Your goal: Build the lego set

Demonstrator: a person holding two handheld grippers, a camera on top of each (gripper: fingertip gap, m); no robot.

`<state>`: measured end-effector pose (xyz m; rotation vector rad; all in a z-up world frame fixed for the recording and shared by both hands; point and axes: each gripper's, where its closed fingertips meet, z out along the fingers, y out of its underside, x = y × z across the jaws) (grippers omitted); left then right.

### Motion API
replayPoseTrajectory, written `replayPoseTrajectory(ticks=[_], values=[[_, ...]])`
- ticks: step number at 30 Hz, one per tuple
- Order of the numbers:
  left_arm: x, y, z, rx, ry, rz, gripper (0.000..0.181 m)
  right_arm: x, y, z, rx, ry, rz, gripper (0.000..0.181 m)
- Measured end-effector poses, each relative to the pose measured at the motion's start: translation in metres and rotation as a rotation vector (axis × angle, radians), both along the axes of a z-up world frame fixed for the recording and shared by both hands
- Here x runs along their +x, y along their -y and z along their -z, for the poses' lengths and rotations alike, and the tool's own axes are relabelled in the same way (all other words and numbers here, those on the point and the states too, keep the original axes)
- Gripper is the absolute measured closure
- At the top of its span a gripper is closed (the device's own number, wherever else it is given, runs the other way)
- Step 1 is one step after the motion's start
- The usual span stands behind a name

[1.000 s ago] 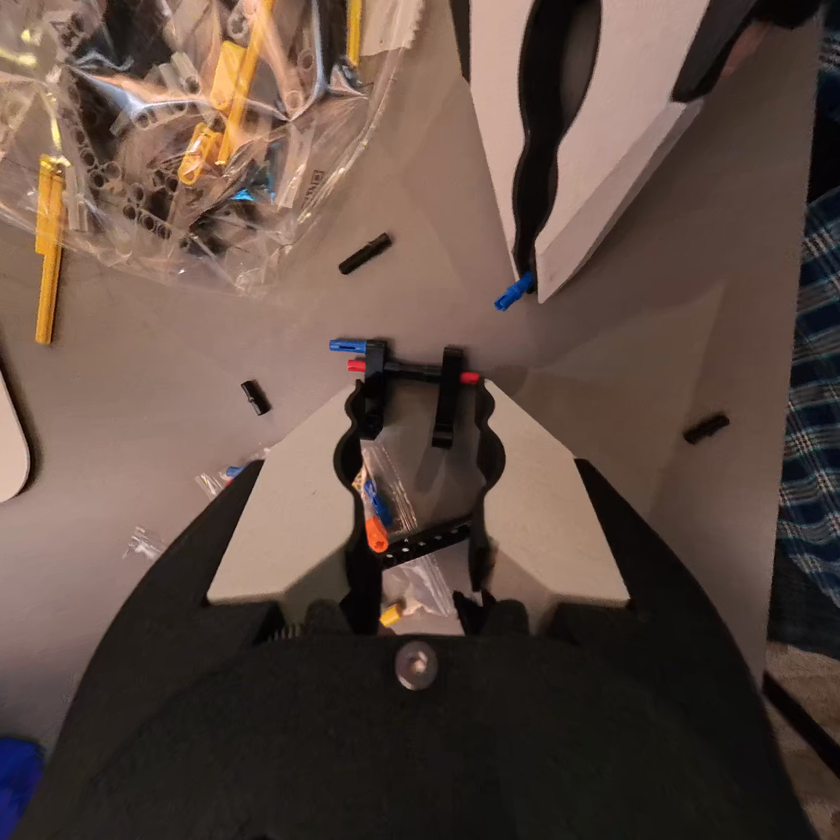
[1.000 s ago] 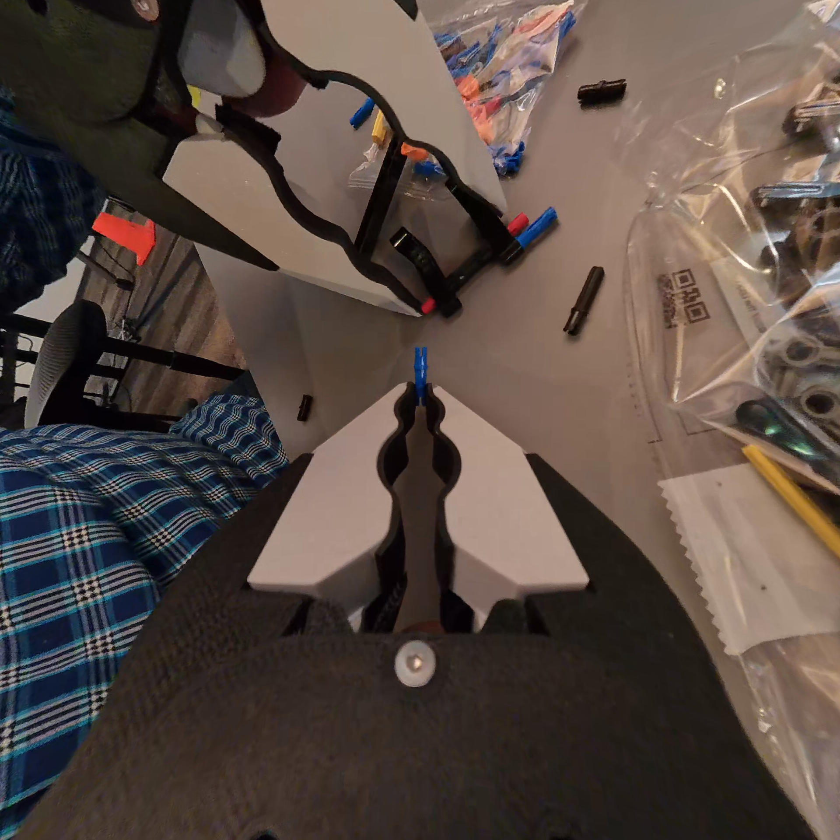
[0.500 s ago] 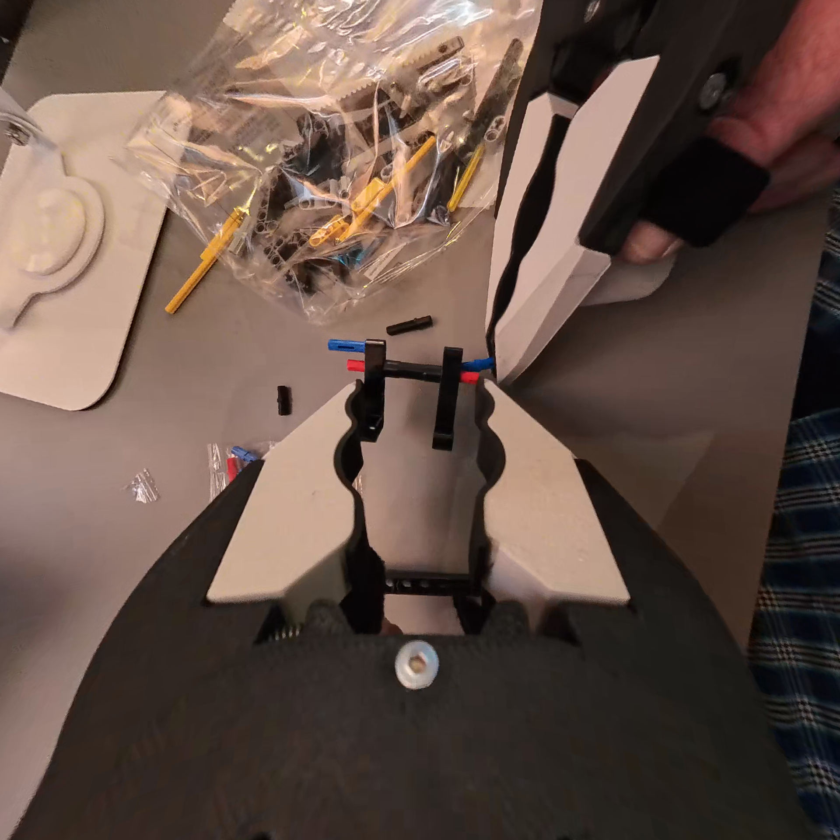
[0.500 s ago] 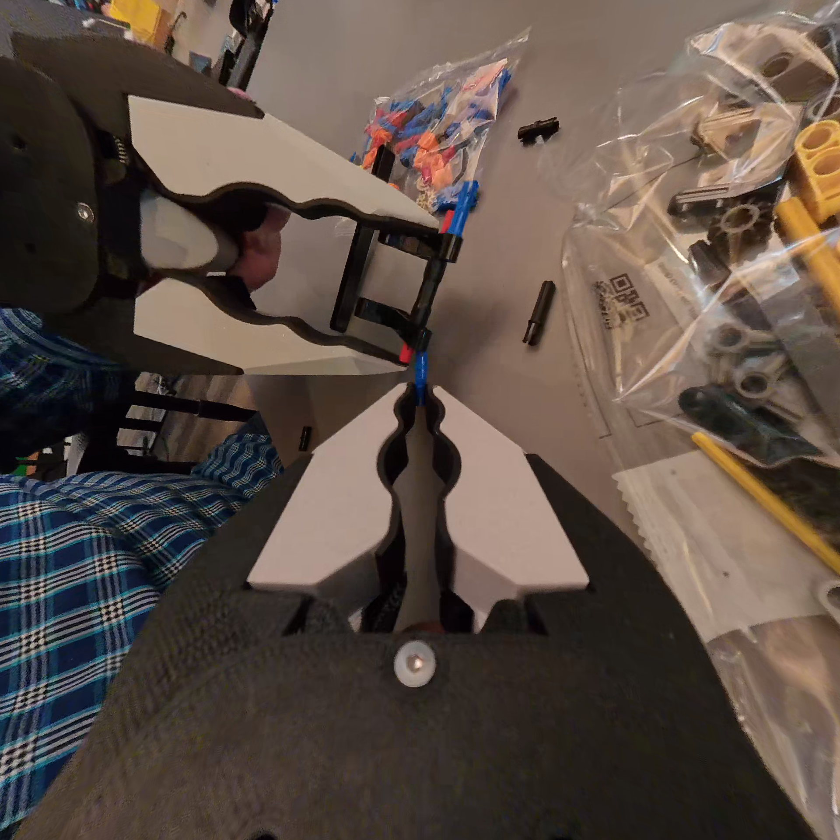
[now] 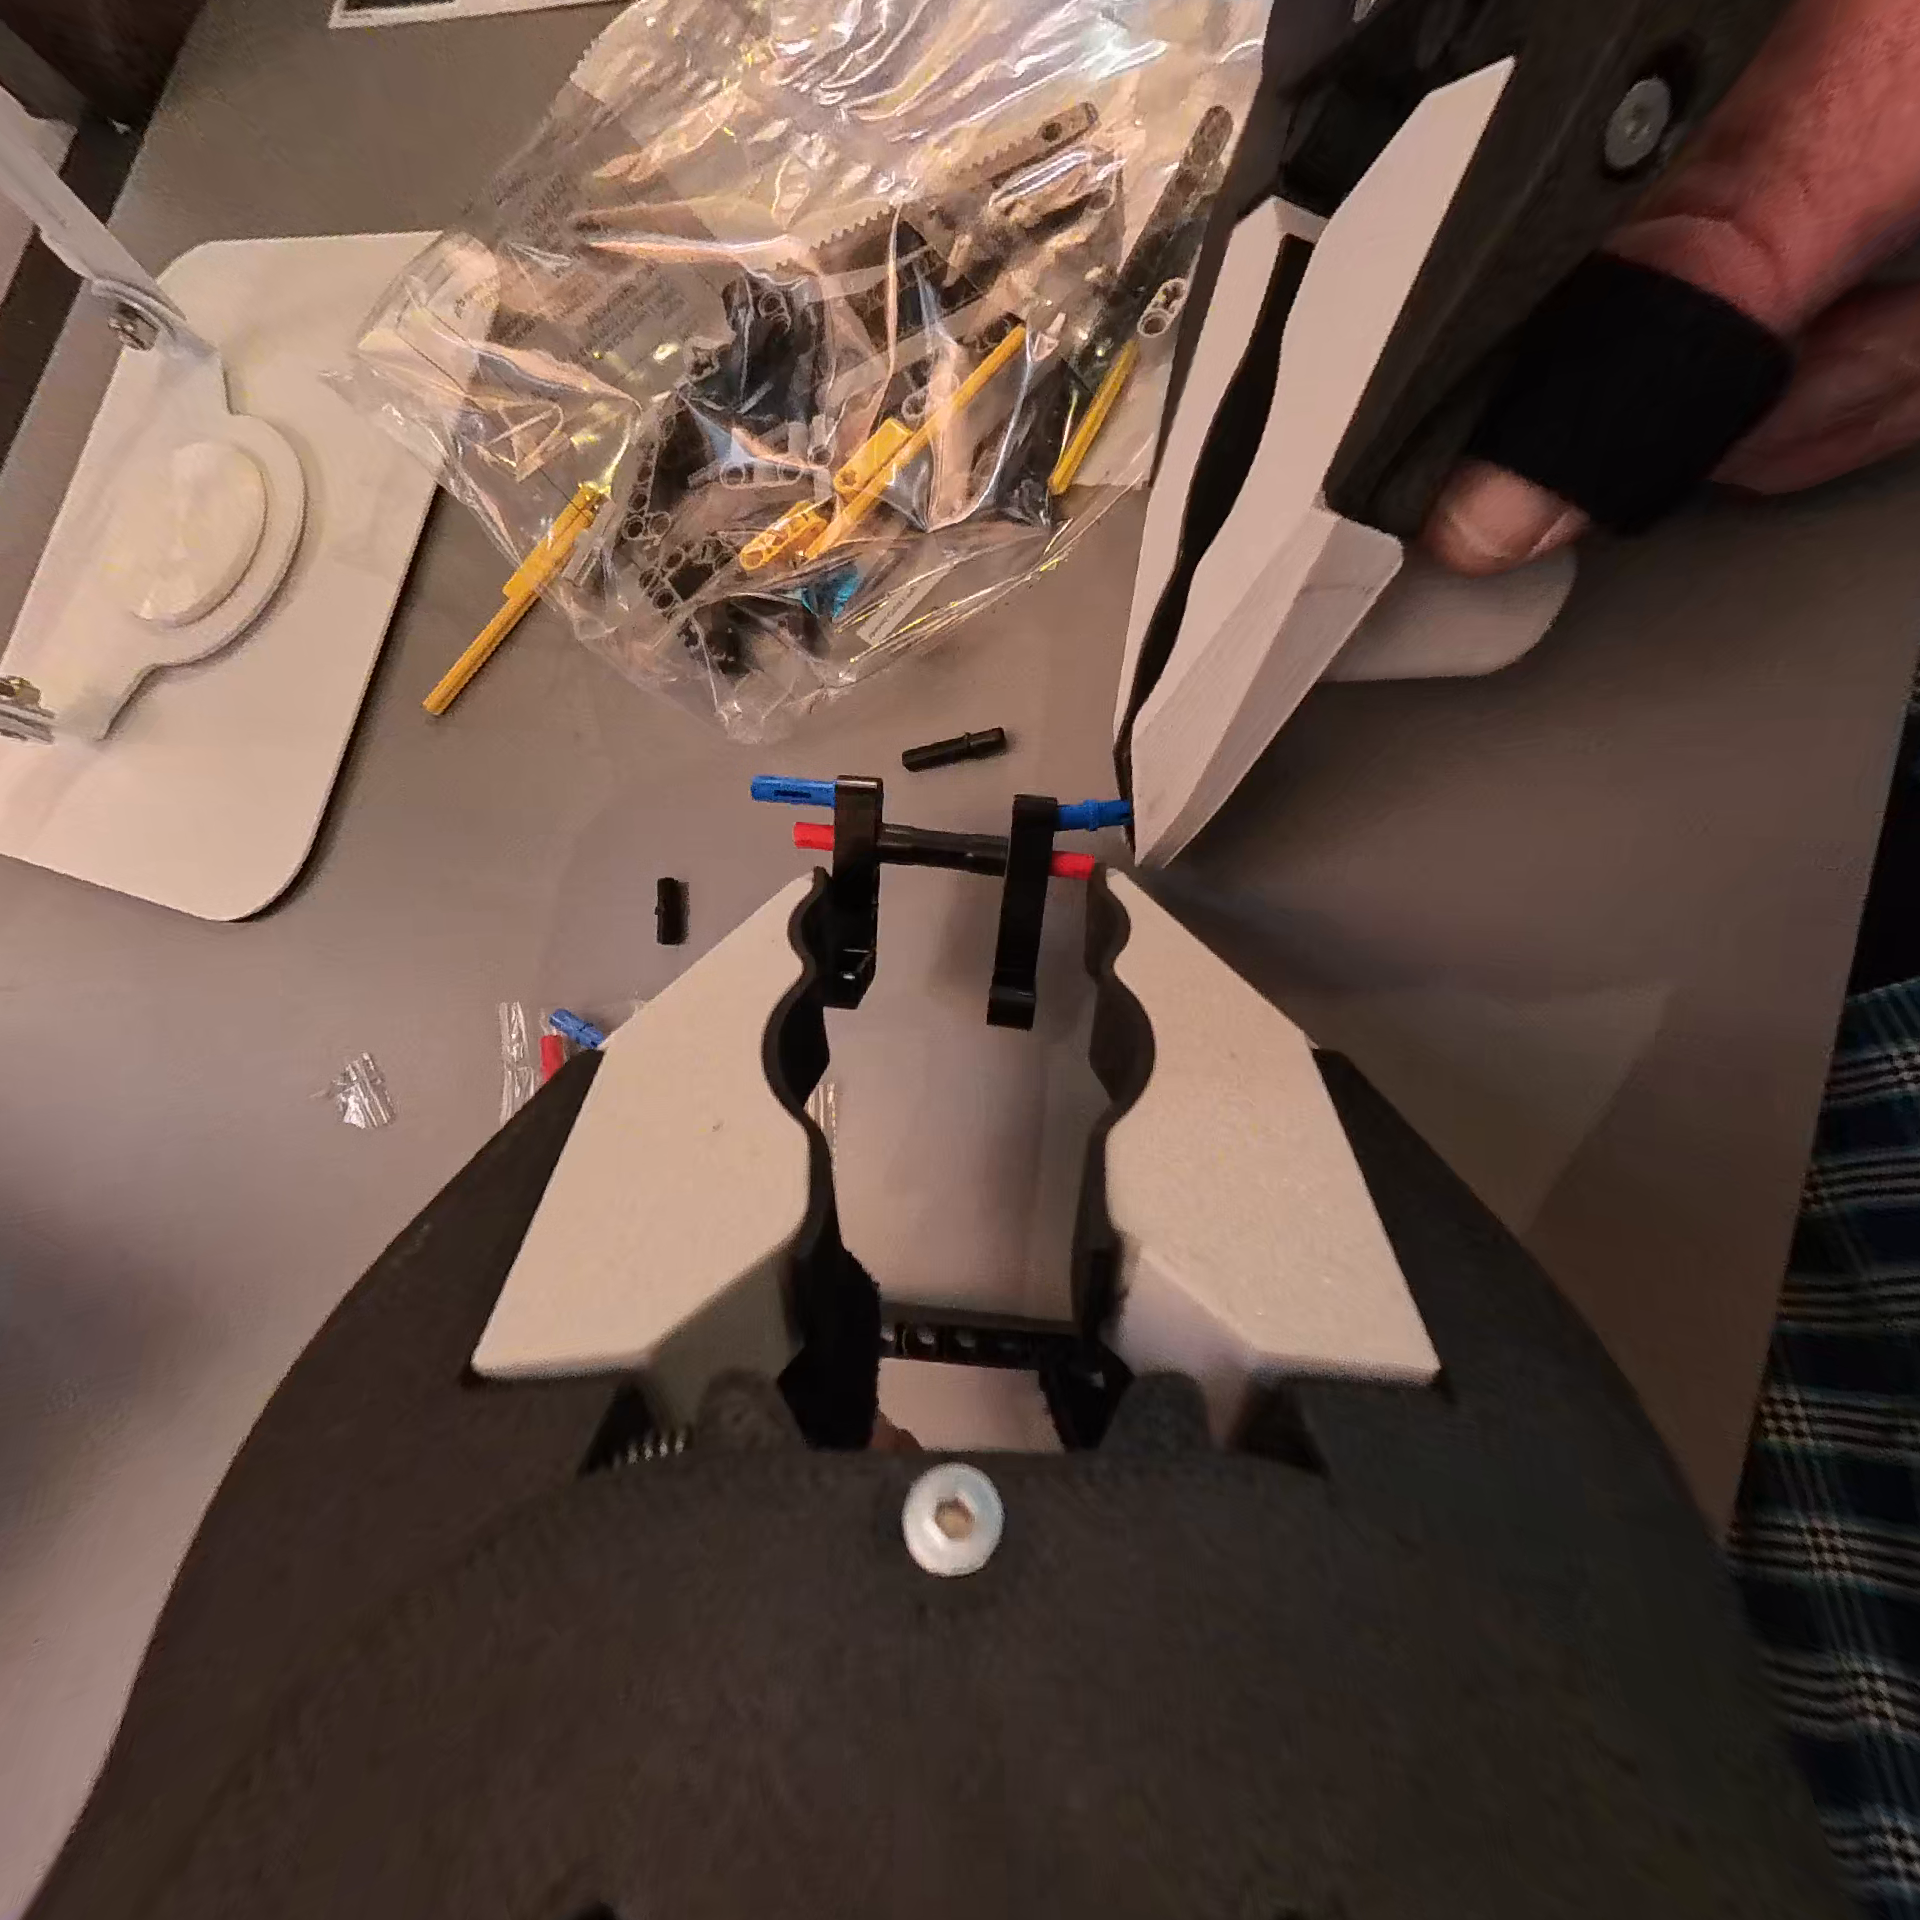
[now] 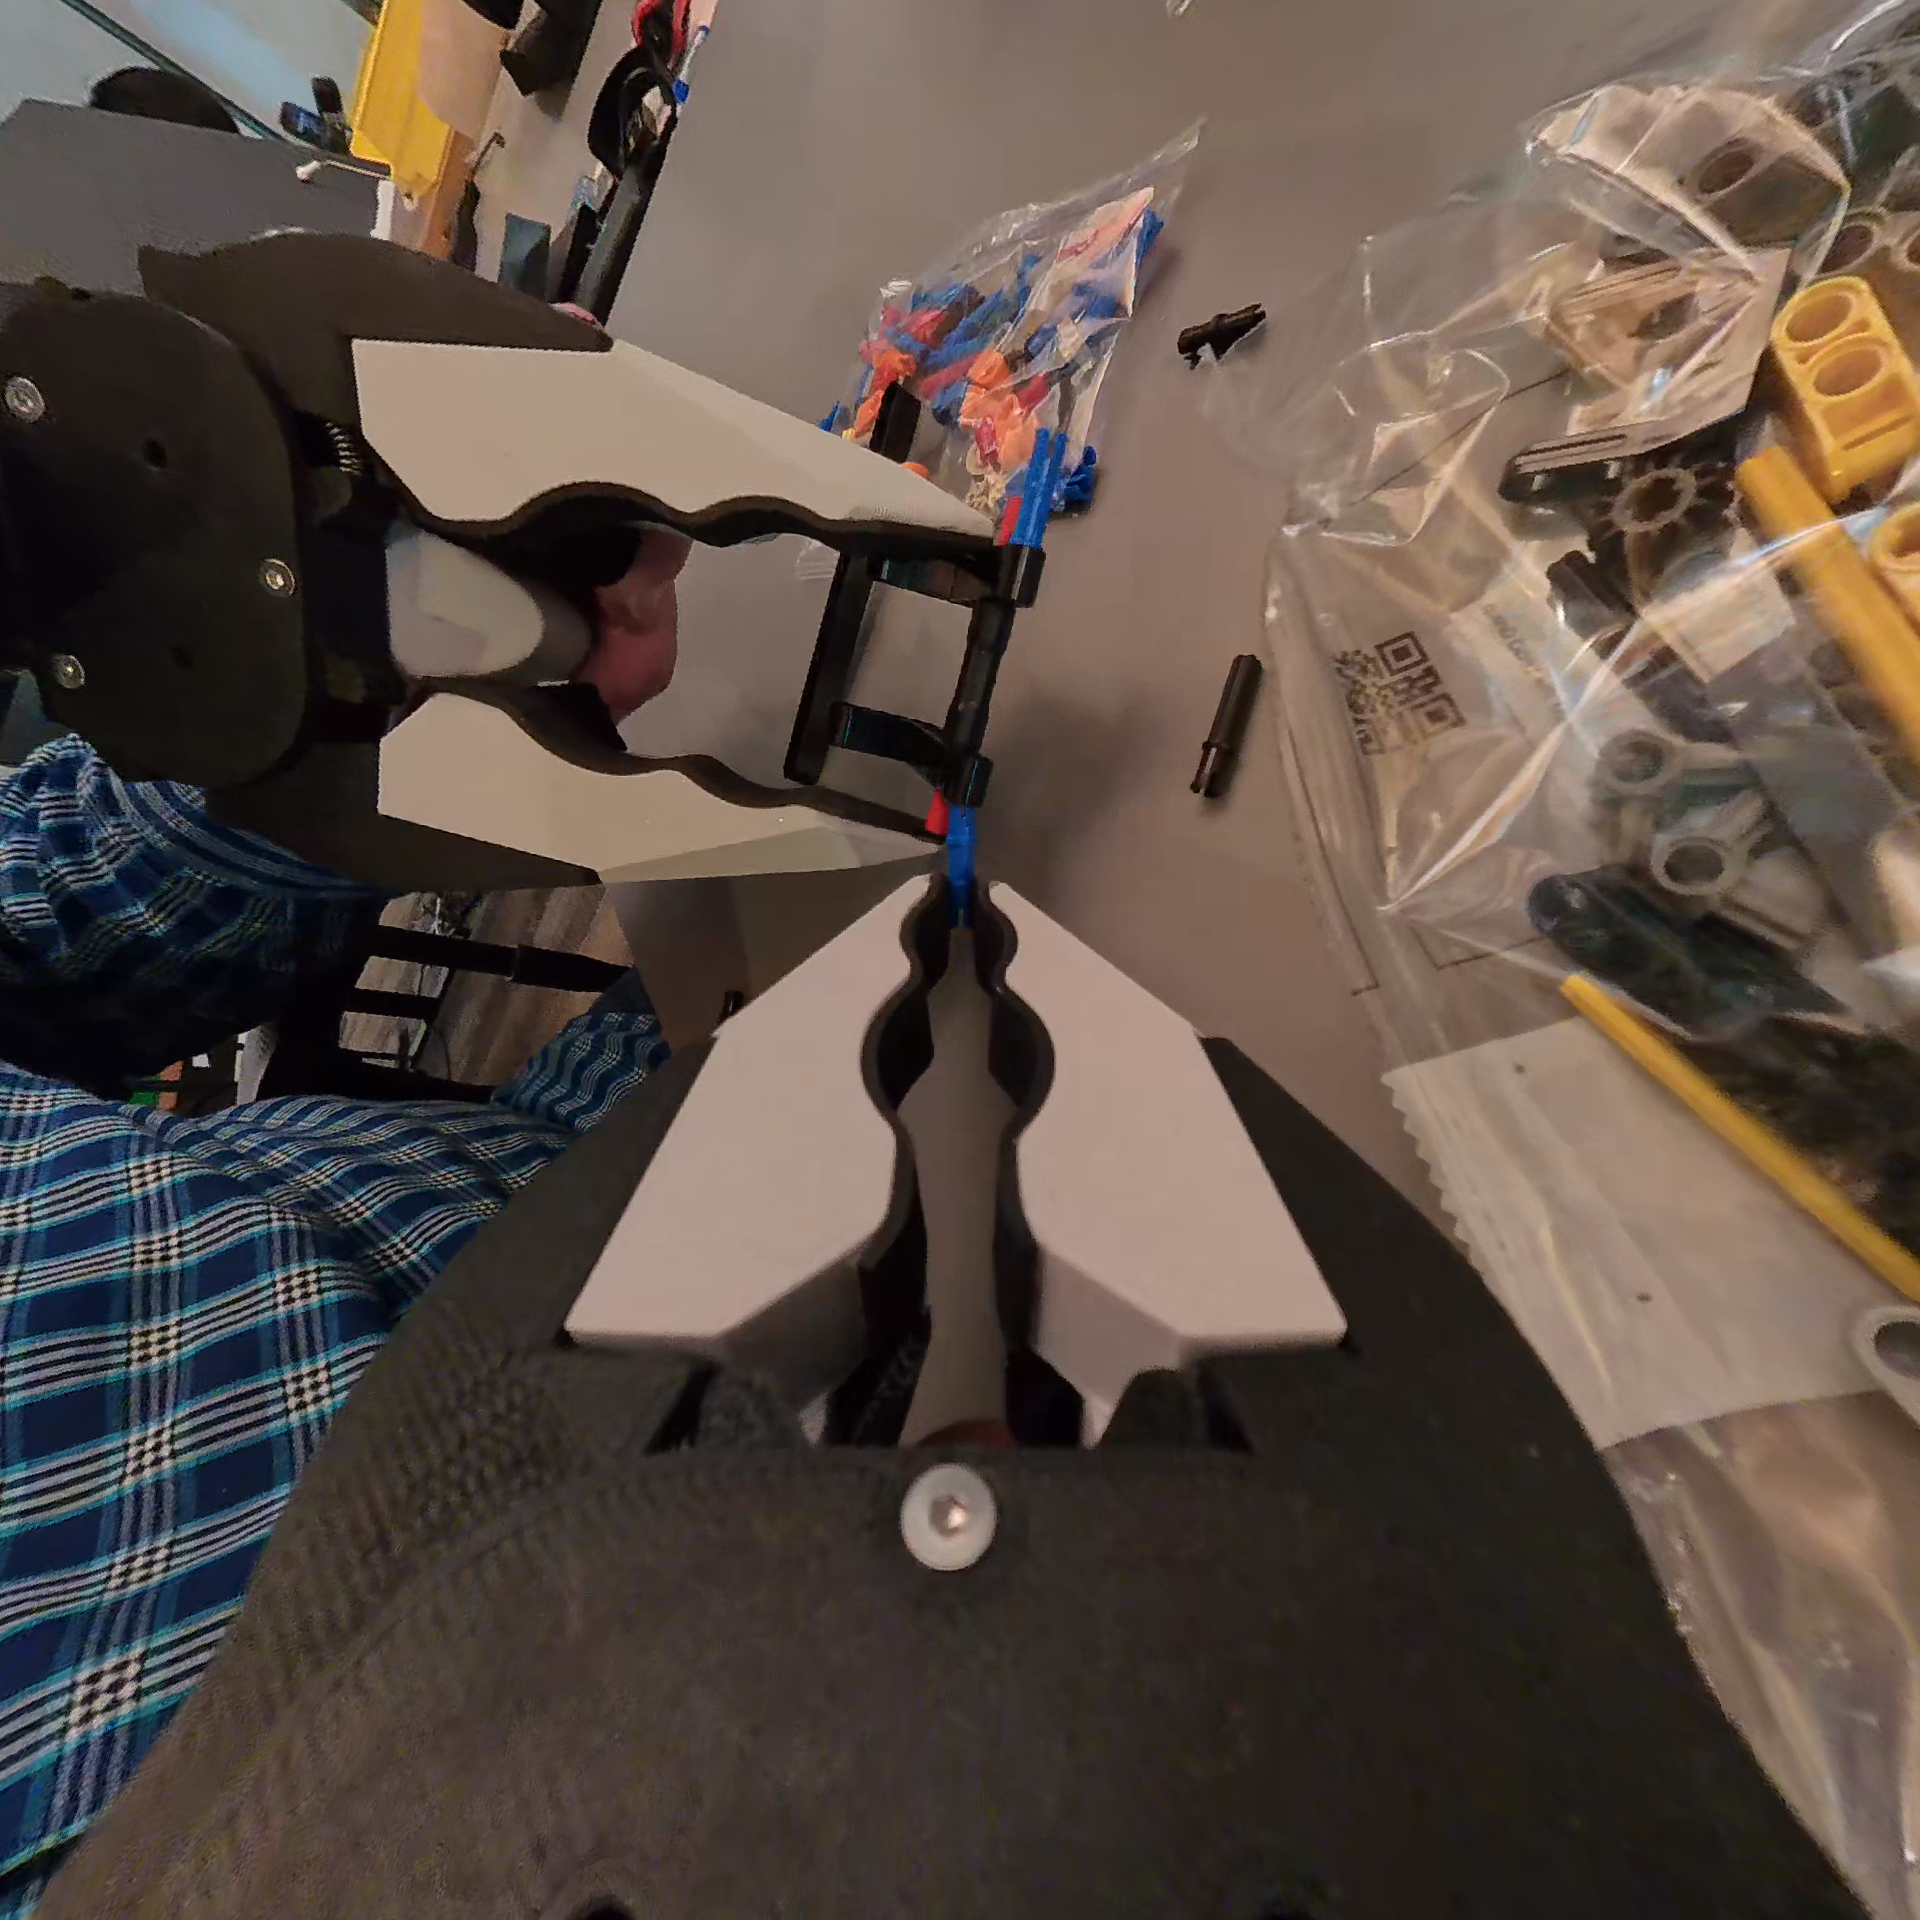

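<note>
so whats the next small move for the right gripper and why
Probably push the blue pin straight on into the black frame. The right gripper is shut on the pin, whose tip already meets the frame's near arm just by the red pin, while the left gripper clamps the frame.

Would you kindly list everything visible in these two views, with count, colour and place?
Frame: one, black with blue and red pins, held between the left tool's fingers.
Blue pin: one, pinched at the right tool's tips, touching the frame's end.
Parts bag: one, clear with black and yellow pieces, far side of the table.
Pin bag: one, clear with blue and orange pieces, behind the frame.
Loose pins: at least two, black, on the grey table.
White plate: one, far left.
Left tool: gripping.
Right tool: gripping.
</note>
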<state>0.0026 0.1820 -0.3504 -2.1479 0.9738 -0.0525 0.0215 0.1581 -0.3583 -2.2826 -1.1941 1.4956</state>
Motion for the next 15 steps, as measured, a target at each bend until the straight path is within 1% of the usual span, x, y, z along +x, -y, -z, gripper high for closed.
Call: replayPoseTrajectory(ticks=[1,5,15], values=[[0.0001,-0.0004,-0.0005,0.010,-0.002,-0.004,0.135,-0.0002,-0.0001,-0.0002,-0.003,-0.002,0.004,0.181],[0.0010,-0.0011,-0.0024,0.047,0.004,-0.027,0.135,-0.0007,-0.0001,-0.0011,-0.007,-0.008,0.014,0.181],[0.0008,-0.0010,-0.0069,0.181,-0.142,-0.018,0.136,-0.0016,0.0013,-0.0006,-0.028,-0.007,0.017,0.181]])
